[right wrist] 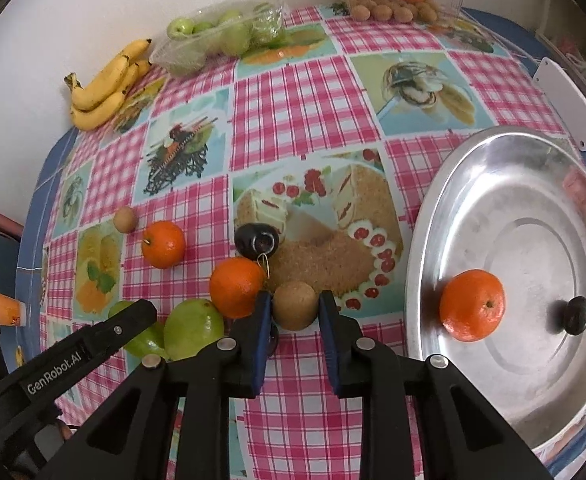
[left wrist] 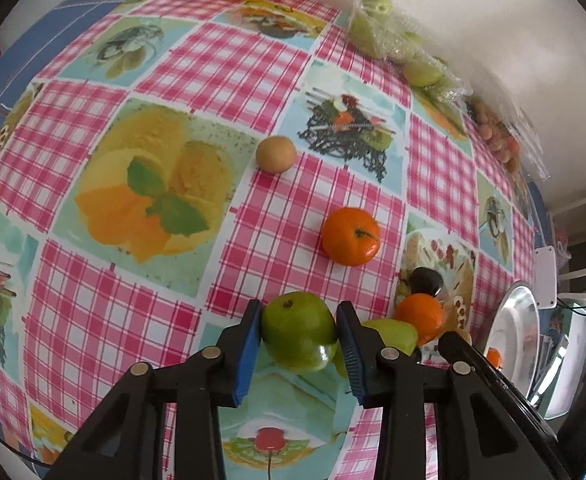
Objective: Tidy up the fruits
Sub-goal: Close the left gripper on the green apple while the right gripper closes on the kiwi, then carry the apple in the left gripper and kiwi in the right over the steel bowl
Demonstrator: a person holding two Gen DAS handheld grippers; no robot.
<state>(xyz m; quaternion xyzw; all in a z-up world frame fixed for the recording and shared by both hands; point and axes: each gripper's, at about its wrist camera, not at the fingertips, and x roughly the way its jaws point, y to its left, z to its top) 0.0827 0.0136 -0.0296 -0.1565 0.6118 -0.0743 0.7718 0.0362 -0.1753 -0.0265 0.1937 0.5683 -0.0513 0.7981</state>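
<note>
- Fruit is gripped on both sides: the left gripper [left wrist: 299,330] has its blue pads pressed on a green apple [left wrist: 299,330], and the right gripper [right wrist: 295,306] is closed on a brown kiwi [right wrist: 295,306]; both fruits look to be sitting on the desk [right wrist: 293,92] or only just off it.
- Key relation: the steel tray [right wrist: 445,200] lies just right of the right gripper, with the kiwi nearer to it than the apple. The left gripper would have to pass over the right gripper's spot, so the right hand is better placed to go first.
- On the tray: one tangerine [right wrist: 473,304] and one dark plum [right wrist: 573,314].
- Loose on the desk: two tangerines, a second green apple [right wrist: 191,326], one dark plum [right wrist: 257,240] and one small brown fruit [right wrist: 125,219] farther left.
- Far edge: one bunch of bananas [right wrist: 105,92], one pack of green apples [right wrist: 221,38], one box of small brown fruit [right wrist: 397,6].
</note>
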